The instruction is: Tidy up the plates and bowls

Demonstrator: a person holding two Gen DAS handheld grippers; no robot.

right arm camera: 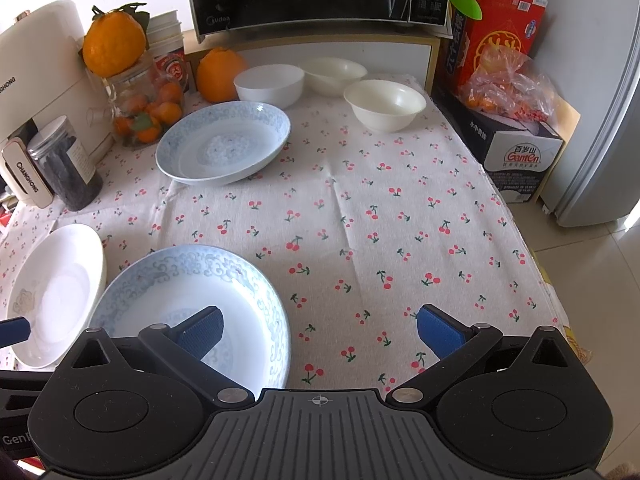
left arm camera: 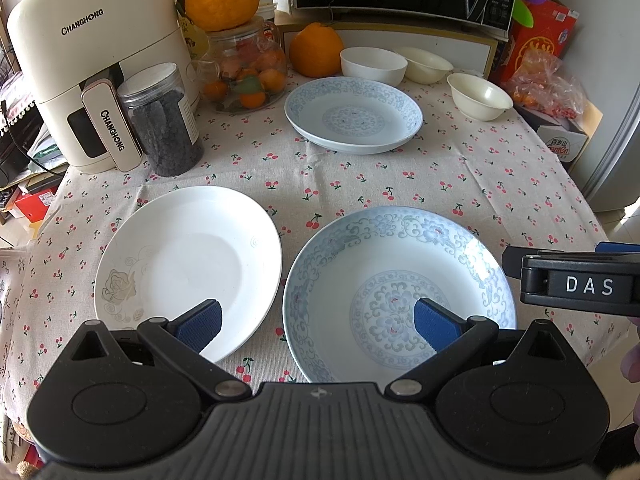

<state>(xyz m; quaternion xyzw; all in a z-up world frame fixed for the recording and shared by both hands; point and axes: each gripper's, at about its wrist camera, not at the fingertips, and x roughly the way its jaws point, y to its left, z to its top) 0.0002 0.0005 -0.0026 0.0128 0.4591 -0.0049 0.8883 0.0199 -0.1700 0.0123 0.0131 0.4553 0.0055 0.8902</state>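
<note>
Left wrist view: the left hand-held gripper (left arm camera: 318,326), jaws apart, hovers over a white rose-print plate (left arm camera: 188,272) lower left and a blue floral plate (left arm camera: 398,292) lower right.

Right wrist view: the right hand-held gripper (right arm camera: 320,330), also spread, sits low; a second blue plate (right arm camera: 224,142) and three white bowls (right arm camera: 384,104) lie upper centre on the worktop (right arm camera: 360,220).

The right tool (right arm camera: 318,332) hangs wide open, its left finger over the near blue-patterned plate (right arm camera: 168,292).

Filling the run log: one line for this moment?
left gripper: open | right gripper: open | near blue-patterned plate: untouched | white rose-print plate: untouched
</note>
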